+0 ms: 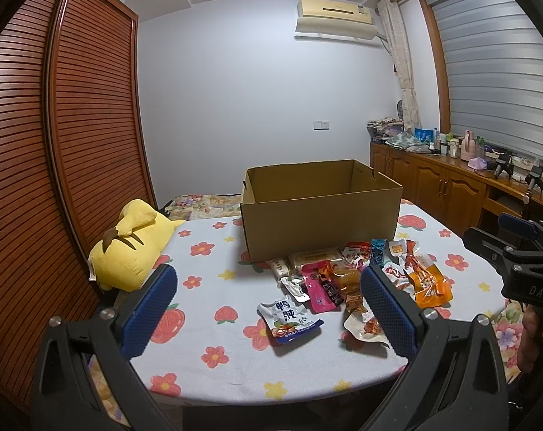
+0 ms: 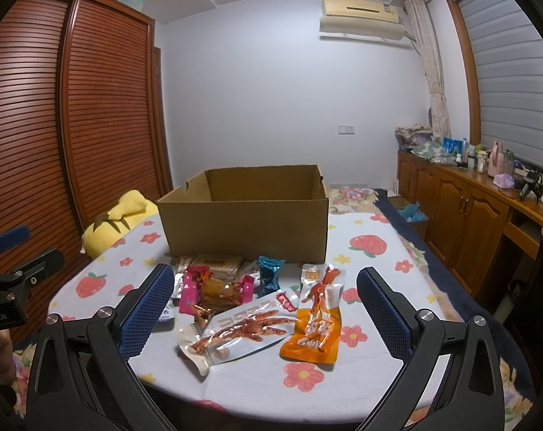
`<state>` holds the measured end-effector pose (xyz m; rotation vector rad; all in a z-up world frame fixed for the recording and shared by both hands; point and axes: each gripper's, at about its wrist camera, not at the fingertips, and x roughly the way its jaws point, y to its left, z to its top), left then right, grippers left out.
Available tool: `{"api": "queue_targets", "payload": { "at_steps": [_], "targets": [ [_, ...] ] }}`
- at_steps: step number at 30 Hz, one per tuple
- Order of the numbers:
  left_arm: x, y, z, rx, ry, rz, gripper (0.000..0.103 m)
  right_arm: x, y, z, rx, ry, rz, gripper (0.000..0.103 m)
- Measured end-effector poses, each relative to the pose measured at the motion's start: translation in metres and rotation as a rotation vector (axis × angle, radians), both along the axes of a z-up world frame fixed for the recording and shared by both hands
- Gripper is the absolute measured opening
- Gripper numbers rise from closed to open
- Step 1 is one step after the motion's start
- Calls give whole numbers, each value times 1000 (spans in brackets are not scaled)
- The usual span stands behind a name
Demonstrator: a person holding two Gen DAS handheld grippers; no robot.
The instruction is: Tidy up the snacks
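Note:
An open cardboard box [image 1: 321,215] stands on the flowered table; it also shows in the right wrist view [image 2: 246,226]. Several snack packets lie in front of it: a white and blue packet [image 1: 289,318], a pink packet [image 1: 319,289], an orange packet [image 2: 316,327], a white chicken-feet packet [image 2: 242,334] and a teal candy [image 2: 269,274]. My left gripper [image 1: 267,287] is open and empty, above the near edge of the pile. My right gripper [image 2: 266,287] is open and empty, above the packets; its body also shows in the left wrist view [image 1: 522,262].
A yellow plush toy [image 1: 131,244] lies at the table's left edge. A slatted wooden wardrobe [image 1: 56,143] stands on the left. A wooden sideboard [image 2: 468,215] with bottles and clutter runs along the right under the window. The table cloth [image 1: 217,287] has flower prints.

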<state>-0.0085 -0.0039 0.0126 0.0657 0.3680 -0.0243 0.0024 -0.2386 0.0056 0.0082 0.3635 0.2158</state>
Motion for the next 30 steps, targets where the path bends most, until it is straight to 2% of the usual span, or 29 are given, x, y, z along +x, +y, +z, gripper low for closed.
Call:
{"api": "queue_targets", "payload": {
  "at_steps": [6,16,23,30],
  "targets": [
    [-1,-1,2,0,4,-3,103,0,0,-1,0,1,0,103],
    [7,4,-12,-5,36,1,103,-2,-2,1,-9,15,-4,103],
    [25,10,-36,-19,93,-10,103,16,-7,-17,-43,53,11,103],
    [46,17,-59,-28,159,-28,103,41,-18,-37,-65,135,26,99]
  ]
}}
